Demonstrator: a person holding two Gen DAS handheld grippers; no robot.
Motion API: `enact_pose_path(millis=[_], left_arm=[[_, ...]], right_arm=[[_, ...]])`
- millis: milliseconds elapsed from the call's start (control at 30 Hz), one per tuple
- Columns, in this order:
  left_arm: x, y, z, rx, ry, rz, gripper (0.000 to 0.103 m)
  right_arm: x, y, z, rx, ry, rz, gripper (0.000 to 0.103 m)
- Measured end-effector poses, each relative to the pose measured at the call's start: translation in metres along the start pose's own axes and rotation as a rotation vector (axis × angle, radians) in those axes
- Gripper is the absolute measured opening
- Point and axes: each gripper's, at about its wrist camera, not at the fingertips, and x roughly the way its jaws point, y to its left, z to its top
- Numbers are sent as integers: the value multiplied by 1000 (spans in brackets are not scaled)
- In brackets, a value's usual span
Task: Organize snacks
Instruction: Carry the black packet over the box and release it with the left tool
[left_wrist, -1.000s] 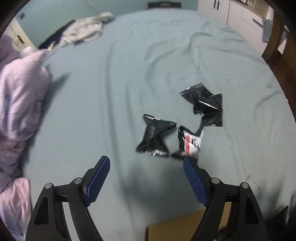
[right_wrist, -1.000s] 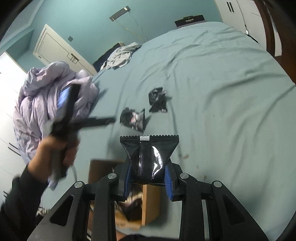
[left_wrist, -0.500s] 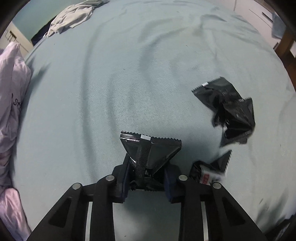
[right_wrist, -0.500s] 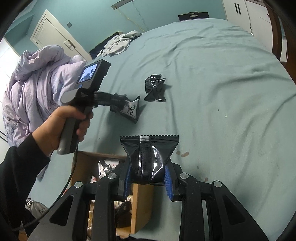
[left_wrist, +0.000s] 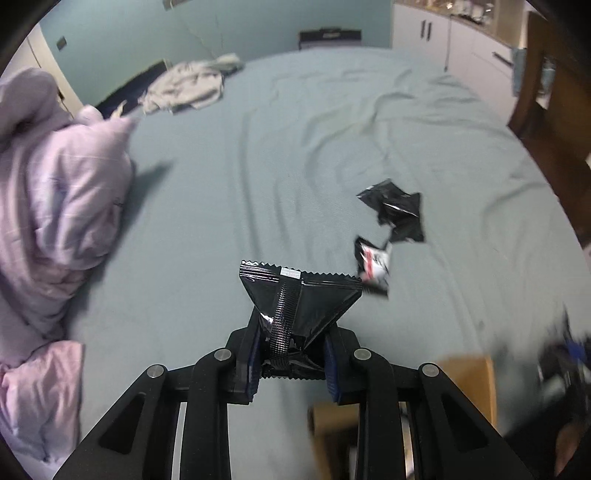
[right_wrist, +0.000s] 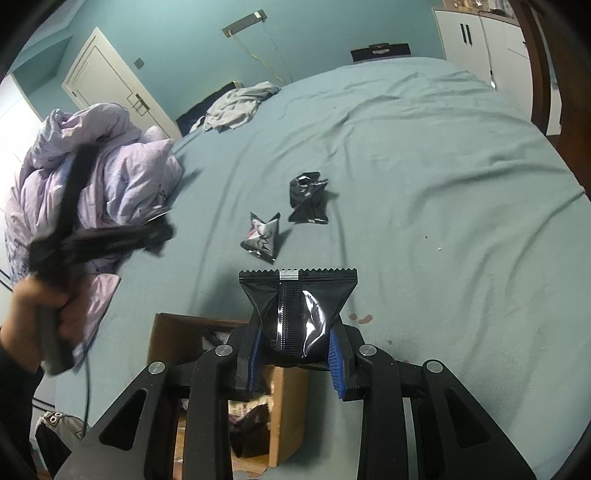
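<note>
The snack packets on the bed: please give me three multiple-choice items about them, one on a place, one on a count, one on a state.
1. Where is the cardboard box?
A. at the bed's near edge
B. on the purple duvet
C. by the door

2. How many packets lie loose on the bed sheet?
A. none
B. two
C. five

3. What is the right gripper doing?
A. standing open
B. gripping a black packet
C. gripping cloth

Answers: 1 A, it sits beside the sheet's edge; 2 B, a crumpled black packet and a printed packet; 3 B, blue fingers pinch the held black packet.
</note>
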Motion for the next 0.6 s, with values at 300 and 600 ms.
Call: enact_pose_path(millis=[300, 600], left_arm=[[-48, -21, -90, -17, -50, -178, 27], [-6, -44, -130, -2, 98, -201, 27]], right_arm=[[-19, 11, -11, -43, -14, 36, 28], [-11, 23, -17, -80, 31, -5, 28]])
